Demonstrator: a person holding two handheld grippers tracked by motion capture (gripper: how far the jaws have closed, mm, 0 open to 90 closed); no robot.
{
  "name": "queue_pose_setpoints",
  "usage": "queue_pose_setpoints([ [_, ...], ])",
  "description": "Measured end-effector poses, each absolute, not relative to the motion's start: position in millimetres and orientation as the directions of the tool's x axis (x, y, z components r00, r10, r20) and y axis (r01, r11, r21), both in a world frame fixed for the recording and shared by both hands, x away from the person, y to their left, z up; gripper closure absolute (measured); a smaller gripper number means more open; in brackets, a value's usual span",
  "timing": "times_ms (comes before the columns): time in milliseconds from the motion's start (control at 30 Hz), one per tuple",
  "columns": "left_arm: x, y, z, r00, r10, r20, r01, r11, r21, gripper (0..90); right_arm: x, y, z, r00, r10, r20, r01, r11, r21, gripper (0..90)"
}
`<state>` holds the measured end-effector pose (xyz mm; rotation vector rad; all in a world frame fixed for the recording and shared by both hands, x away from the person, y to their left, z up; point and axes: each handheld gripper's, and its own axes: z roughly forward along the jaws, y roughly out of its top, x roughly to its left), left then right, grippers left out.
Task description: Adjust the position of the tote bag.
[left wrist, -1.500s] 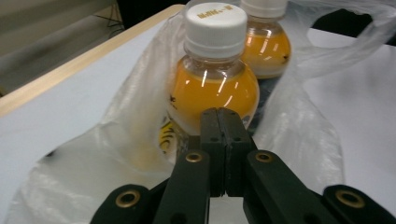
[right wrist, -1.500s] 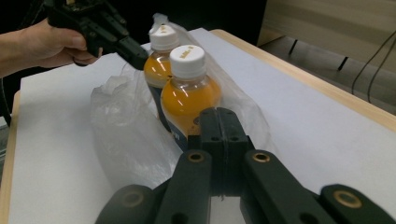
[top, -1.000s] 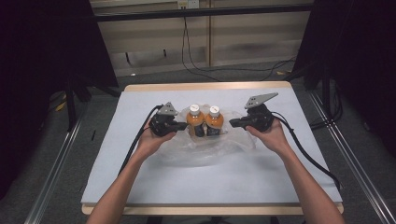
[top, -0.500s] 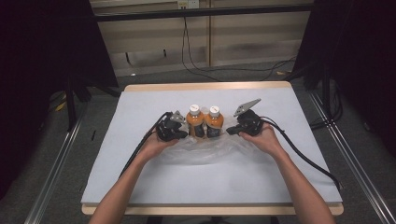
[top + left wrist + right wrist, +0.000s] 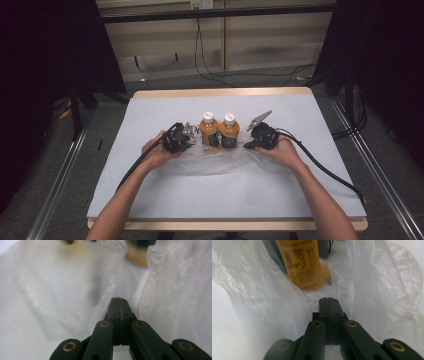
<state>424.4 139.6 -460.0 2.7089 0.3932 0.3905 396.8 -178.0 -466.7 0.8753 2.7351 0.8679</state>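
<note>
— Beside the two bottles, where do your tongs sit?

— Your left tongs (image 5: 187, 140) lie just left of the left bottle (image 5: 209, 130), and your right tongs (image 5: 248, 145) just right of the right bottle (image 5: 229, 131). Both bottles stand upright, touching each other, near the middle of the white surface (image 5: 150, 185).

— And the clear bag?

— The plastic bag (image 5: 220, 161) spreads on the surface from the bottles' feet toward you, and the bottles stand inside its crumpled film.

— What are your tongs doing?

— In the left gripper view your left tongs (image 5: 119, 302) are pressed together, pinching a fold of the bag (image 5: 62, 302). In the right gripper view your right tongs (image 5: 329, 302) are likewise closed on the film (image 5: 382, 290), with a bottle's yellow label (image 5: 303, 262) just beyond.
</note>
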Motion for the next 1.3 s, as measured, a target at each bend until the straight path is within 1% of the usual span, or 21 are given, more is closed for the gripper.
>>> queue_pose_setpoints([
  [67,427.6,145.4,-459.6,0.918,0.325,0.225,0.222,-0.895,0.387,90.0,396.7,-178.7,-467.1,-0.827,0.562,0.019,0.479,0.686,0.547,90.0],
  [200,431.0,158.3,-460.5,0.913,0.361,0.190,0.260,-0.875,0.409,90.0,397.2,-181.7,-465.2,-0.822,0.569,-0.020,0.477,0.708,0.521,90.0],
  [267,431.3,161.0,-459.8,0.914,0.354,0.198,0.255,-0.881,0.400,90.0,398.5,-184.3,-464.4,-0.813,0.580,-0.051,0.480,0.717,0.504,90.0],
  [333,430.7,162.2,-459.6,0.919,0.338,0.204,0.240,-0.889,0.389,90.0,400.5,-187.0,-463.7,-0.805,0.590,-0.060,0.490,0.718,0.494,90.0],
  [367,429.6,163.0,-459.6,0.915,0.347,0.207,0.248,-0.887,0.390,90.0,400.7,-187.9,-463.1,-0.799,0.598,-0.063,0.499,0.719,0.484,90.0],
  [433,429.9,164.7,-459.6,0.921,0.335,0.199,0.240,-0.890,0.388,90.0,402.5,-189.5,-462.1,-0.798,0.588,-0.131,0.479,0.752,0.453,90.0],
  [533,429.1,168.5,-458.9,0.922,0.333,0.198,0.240,-0.892,0.383,90.0,404.5,-194.6,-461.8,-0.786,0.594,-0.170,0.485,0.764,0.425,90.0],
  [633,428.4,171.4,-458.2,0.925,0.323,0.202,0.233,-0.898,0.372,90.0,406.0,-199.9,-461.4,-0.780,0.596,-0.192,0.490,0.771,0.406,90.0],
  [667,427.7,171.7,-459.2,0.925,0.329,0.191,0.239,-0.892,0.383,90.0,407.7,-202.9,-461.2,-0.777,0.601,-0.185,0.496,0.767,0.407,90.0],
  [700,428.0,172.0,-459.1,0.926,0.319,0.200,0.227,-0.898,0.377,90.0,408.9,-205.2,-460.9,-0.769,0.614,-0.178,0.509,0.756,0.411,90.0],
  [733,429.2,172.3,-458.4,0.926,0.323,0.195,0.235,-0.898,0.373,90.0,409.8,-206.6,-461.3,-0.760,0.616,-0.209,0.508,0.763,0.400,90.0],
  [767,429.9,171.5,-458.9,0.928,0.318,0.197,0.229,-0.900,0.371,90.0,411.3,-209.3,-461.7,-0.761,0.618,-0.197,0.511,0.758,0.405,90.0],
  [800,431.0,170.3,-457.8,0.930,0.292,0.223,0.207,-0.918,0.337,90.0,411.8,-211.2,-461.3,-0.753,0.633,-0.177,0.528,0.743,0.411,90.0],
  [833,431.2,168.9,-458.1,0.930,0.299,0.214,0.216,-0.915,0.340,90.0,412.9,-213.0,-461.8,-0.746,0.637,-0.192,0.530,0.744,0.408,90.0],
  [867,432.1,168.8,-457.2,0.933,0.293,0.210,0.216,-0.920,0.326,90.0,413.7,-214.9,-461.6,-0.745,0.644,-0.176,0.539,0.736,0.410,90.0],
  [1000,437.1,174.4,-457.2,0.936,0.316,0.153,0.244,-0.900,0.362,90.0,412.5,-219.1,-459.9,-0.776,0.602,-0.187,0.510,0.774,0.374,90.0],
  [1033,437.4,175.7,-457.0,0.937,0.316,0.151,0.245,-0.899,0.363,90.0,410.5,-219.9,-459.4,-0.786,0.591,-0.183,0.505,0.784,0.362,90.0],
  [1133,435.1,176.1,-456.6,0.937,0.306,0.166,0.234,-0.907,0.350,90.0,404.7,-223.3,-456.8,-0.804,0.568,-0.177,0.500,0.807,0.315,90.0],
  [1167,434.9,177.5,-455.5,0.940,0.293,0.173,0.226,-0.918,0.327,90.0,403.1,-225.7,-456.0,-0.810,0.559,-0.177,0.496,0.814,0.302,90.0],
  [1233,434.9,176.9,-455.8,0.938,0.300,0.174,0.233,-0.916,0.326,90.0,399.8,-234.9,-455.2,-0.814,0.554,-0.176,0.498,0.821,0.278,90.0],
  [1300,435.1,175.5,-456.0,0.934,0.304,0.186,0.233,-0.915,0.328,90.0,398.6,-238.7,-455.3,-0.807,0.565,-0.170,0.508,0.812,0.286,90.0],
])
